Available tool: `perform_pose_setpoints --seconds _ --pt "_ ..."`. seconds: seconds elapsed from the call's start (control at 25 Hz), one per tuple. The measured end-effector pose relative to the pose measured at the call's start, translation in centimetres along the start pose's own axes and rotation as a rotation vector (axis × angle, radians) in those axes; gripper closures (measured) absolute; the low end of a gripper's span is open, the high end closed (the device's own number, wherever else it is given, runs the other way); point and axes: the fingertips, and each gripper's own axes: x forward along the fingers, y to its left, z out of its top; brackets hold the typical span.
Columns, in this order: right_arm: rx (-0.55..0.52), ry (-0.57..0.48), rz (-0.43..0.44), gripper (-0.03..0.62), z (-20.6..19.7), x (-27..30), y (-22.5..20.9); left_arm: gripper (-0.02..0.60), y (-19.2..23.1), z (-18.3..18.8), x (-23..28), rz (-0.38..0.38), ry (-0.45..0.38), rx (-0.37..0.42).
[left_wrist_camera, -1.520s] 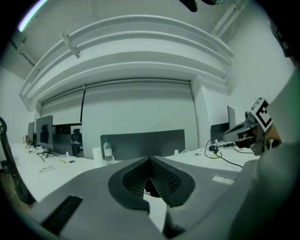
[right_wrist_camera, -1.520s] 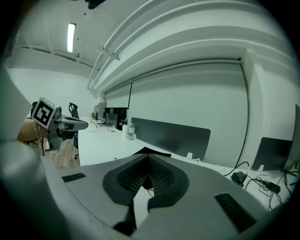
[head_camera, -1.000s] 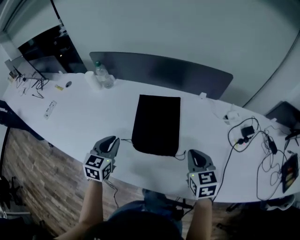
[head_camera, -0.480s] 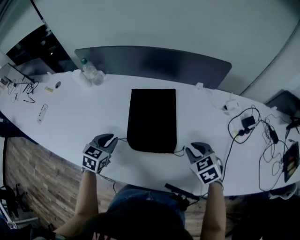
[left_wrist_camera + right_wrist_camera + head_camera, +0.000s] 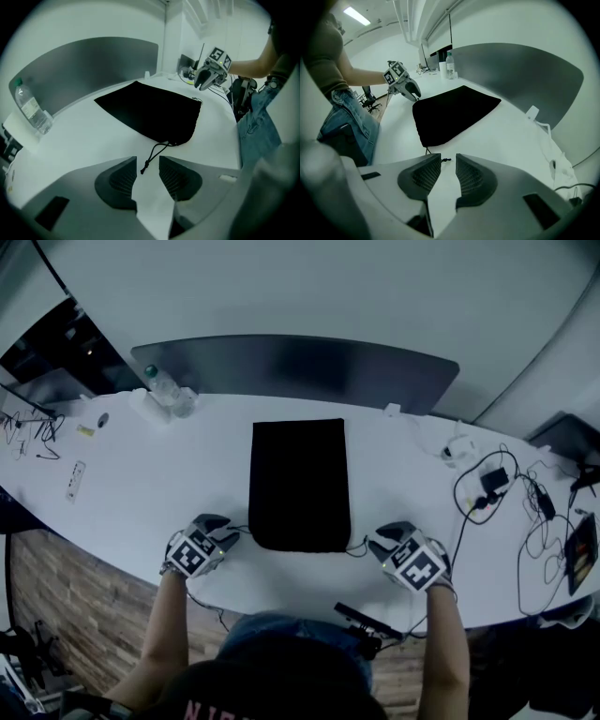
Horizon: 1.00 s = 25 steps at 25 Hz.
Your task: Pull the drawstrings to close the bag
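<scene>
The bag [image 5: 300, 484] lies flat on the white counter [image 5: 141, 474] in the middle of the head view. It is a black cloth pouch, and by the look of it light, limp and empty, so expect it to slide or bunch up instead of resisting a pull. Its long axis runs from the lower middle of the frame toward the upper middle. The mouth is the lower edge, nearest you, and the closed end points at the upper edge. How far the mouth is gathered can't be read from here.

Take it by the cords, not the cloth. The left drawstring [image 5: 157, 152] leaves the lower left corner of the bag, and its knotted end lies in the gap at the tips of your left tool [image 5: 147, 161]. That tool's jaws are opening, the pads stand clear of the cord, and nothing is gripped. The right drawstring [image 5: 440, 160] trails from the lower right corner, and its tip sits between the jaw tips of your right tool [image 5: 448, 159]. Those jaws are also opening and are off the cord.

The cords are thin and probably slick, so pinch each one behind its knot, deep in the ribbed pads, and pull outward toward the left and right edges of the frame, across the bag's long axis
</scene>
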Motion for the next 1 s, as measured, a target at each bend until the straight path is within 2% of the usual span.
perform_pose_setpoints --seconds 0.16,0.24,0.28,0.32,0.4,0.6,0.76,0.88,1.0 --pt "-0.063 0.064 0.054 0.5 -0.3 0.5 0.3 0.451 -0.2 0.0 0.6 -0.068 0.042 0.057" --pt "-0.114 0.097 0.087 0.474 -0.4 0.6 0.5 0.459 -0.4 0.0 0.6 -0.105 0.056 0.083" --pt "-0.151 0.113 0.103 0.46 -0.4 0.8 0.6 0.492 -0.7 0.0 0.6 -0.131 0.064 0.085" --pt "-0.197 0.13 0.118 0.453 -0.5 0.9 0.8 0.573 -1.1 -0.1 0.7 -0.153 0.071 0.081" --pt "-0.324 0.181 0.143 0.44 -0.8 1.5 1.0 0.574 -1.4 -0.1 0.7 -0.163 0.073 0.073" --pt "-0.716 0.326 0.177 0.425 -1.8 3.2 1.4 0.574 -1.4 -0.1 0.8 -0.158 0.068 0.053" --pt "-0.924 0.419 0.258 0.447 -2.6 4.4 1.9 0.574 -1.3 -0.1 0.9 -0.16 0.068 0.038" --pt "-0.986 0.44 0.296 0.477 -3.0 4.6 2.1 0.574 -1.3 -0.1 0.8 -0.157 0.063 0.033" --pt "-0.95 0.458 0.318 0.494 -3.1 4.6 2.3 0.574 -1.2 -0.2 0.7 -0.147 0.061 0.037"
